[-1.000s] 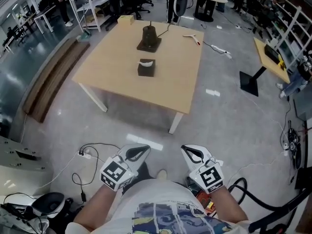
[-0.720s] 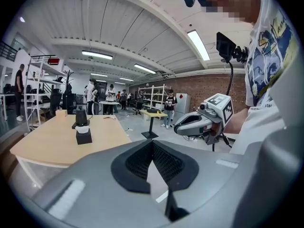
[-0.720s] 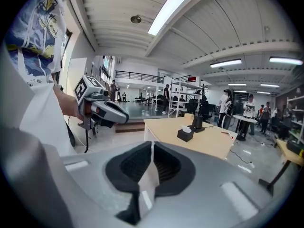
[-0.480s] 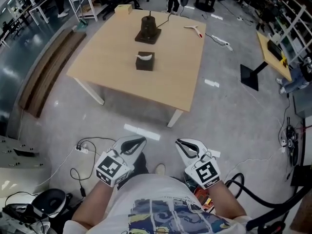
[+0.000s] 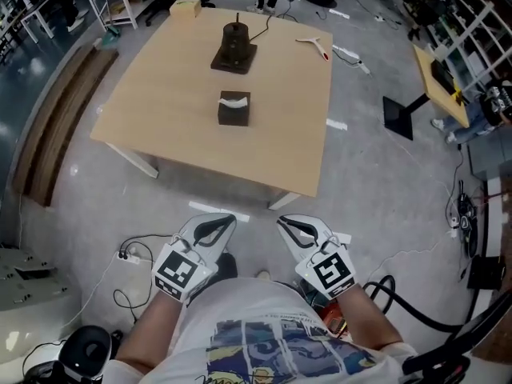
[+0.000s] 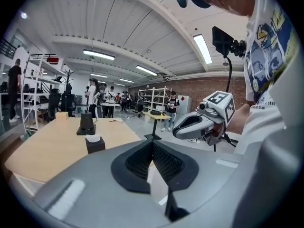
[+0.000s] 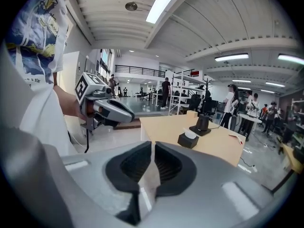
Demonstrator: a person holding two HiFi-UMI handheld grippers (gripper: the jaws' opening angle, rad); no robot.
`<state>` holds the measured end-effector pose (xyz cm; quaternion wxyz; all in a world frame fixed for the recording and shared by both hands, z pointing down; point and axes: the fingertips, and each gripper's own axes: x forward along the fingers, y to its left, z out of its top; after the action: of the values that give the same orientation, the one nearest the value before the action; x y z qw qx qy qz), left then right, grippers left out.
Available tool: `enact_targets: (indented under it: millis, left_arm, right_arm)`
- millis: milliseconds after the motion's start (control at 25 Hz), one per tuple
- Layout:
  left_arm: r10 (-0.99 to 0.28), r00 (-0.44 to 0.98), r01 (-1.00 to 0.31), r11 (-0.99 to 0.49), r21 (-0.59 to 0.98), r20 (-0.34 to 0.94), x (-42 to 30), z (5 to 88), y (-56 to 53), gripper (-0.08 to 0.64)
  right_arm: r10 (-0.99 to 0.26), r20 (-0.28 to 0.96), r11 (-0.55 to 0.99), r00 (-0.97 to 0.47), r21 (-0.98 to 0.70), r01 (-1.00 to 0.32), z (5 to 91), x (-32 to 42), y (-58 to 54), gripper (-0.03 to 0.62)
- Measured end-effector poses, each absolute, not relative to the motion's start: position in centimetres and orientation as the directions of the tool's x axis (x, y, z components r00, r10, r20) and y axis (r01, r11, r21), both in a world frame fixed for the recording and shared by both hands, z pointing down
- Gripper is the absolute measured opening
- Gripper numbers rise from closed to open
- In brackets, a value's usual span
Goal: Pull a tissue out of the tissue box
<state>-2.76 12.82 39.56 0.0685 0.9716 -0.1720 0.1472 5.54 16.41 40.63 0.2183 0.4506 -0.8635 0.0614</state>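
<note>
Left tongs (image 5: 226, 218): jaws together, nothing in them. Right tongs (image 5: 284, 221): jaws have just been opening, now a hairline slit, nothing between them either. Both are held low in front of the person's torso, side by side, tips angled toward each other and pointing slightly down over the floor (image 5: 376, 174). Tissue box (image 5: 234, 112) is well ahead of both, roughly on the left tongs' line and a bit left of the right tongs' line, sitting mid-surface (image 5: 168, 110). White tissue (image 5: 235, 98) pokes out of its top, untouched. Beyond the box, further from the tongs: a dark stand with a cable (image 5: 234, 50); a small pale box (image 5: 185, 7) at the far left corner; a white tool with a red tip (image 5: 314, 46) far right. Step in hand, as I read it: approach only, no contact, pull not yet started. Next move needs the gap to the surface closed, then one tongs opened properly, since neither is wide enough to take the tuft now. Pinch the tissue at its raised fold and draw straight up. The box looks light, so it may lift with the tissue; the other tongs pressing on the box top or side would probably prevent that.
</note>
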Motion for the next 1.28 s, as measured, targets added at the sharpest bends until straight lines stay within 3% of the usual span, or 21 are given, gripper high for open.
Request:
enact_targets:
  millis: [560, 960, 1280]
  left_arm:
    - [-0.26, 0.918, -0.292, -0.954, 0.068, 0.3, -7.2, 39.7, 1.2, 0.003]
    - [-0.288, 0.906, -0.33, -0.94, 0.089, 0.31, -3.6, 40.4, -3.9, 0.003]
    - [-0.389, 0.857, -0.443, -0.891, 0.1, 0.337, -0.4, 40.3, -8.7, 0.015]
  right_arm:
    - [-0.762, 0.446, 0.561, -0.469, 0.093, -0.822, 41.0, -0.3, 4.4, 0.021]
    - [-0.739, 0.47, 0.599, -0.482, 0.132, -0.79, 42.2, 3.7, -1.7, 0.031]
    - [-0.672, 0.534, 0.709, -0.514, 0.264, -0.653, 45.2, 8.3, -9.3, 0.076]
